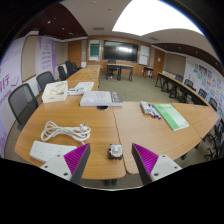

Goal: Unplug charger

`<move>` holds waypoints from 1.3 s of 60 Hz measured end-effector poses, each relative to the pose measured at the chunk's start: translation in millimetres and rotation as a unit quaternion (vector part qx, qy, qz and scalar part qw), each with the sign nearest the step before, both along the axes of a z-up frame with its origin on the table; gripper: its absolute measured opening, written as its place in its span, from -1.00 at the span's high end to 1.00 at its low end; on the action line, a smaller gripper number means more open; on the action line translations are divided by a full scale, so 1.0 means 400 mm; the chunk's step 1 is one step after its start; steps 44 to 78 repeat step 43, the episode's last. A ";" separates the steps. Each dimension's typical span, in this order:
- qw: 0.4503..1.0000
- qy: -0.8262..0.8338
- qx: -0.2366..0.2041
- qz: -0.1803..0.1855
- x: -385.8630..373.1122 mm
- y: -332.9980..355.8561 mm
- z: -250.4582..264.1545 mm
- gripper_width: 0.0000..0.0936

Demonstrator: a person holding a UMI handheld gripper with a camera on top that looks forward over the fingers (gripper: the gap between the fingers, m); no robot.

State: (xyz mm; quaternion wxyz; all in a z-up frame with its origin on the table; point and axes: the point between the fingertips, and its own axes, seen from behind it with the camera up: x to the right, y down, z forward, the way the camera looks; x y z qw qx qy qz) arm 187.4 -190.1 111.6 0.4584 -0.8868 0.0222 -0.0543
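Note:
A small grey-white charger (116,151) sits near the front edge of the wooden table (120,125), between my two fingers and just ahead of them. My gripper (111,160) is open, with a wide gap on each side of the charger. The purple pads (76,159) face inward at either side. A coiled white cable (65,131) lies on the table to the left, beyond the left finger. Whether it joins the charger is not visible.
A white flat box (47,151) lies by the left finger. A white device (97,98) and papers sit farther back. A green book (171,116) and small items lie to the right. Office chairs (22,100) stand at the left. More tables fill the room behind.

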 end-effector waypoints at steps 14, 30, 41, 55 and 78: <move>0.999 -0.030 0.023 -0.001 -0.060 -0.287 0.146 -0.82; 0.999 -0.031 0.029 0.002 -0.093 -0.479 0.216 -0.82; 0.998 -0.037 0.045 0.015 -0.107 -0.501 0.243 -0.82; 0.998 -0.039 0.045 0.015 -0.107 -0.502 0.245 -0.82; 0.998 -0.039 0.045 0.015 -0.107 -0.502 0.245 -0.82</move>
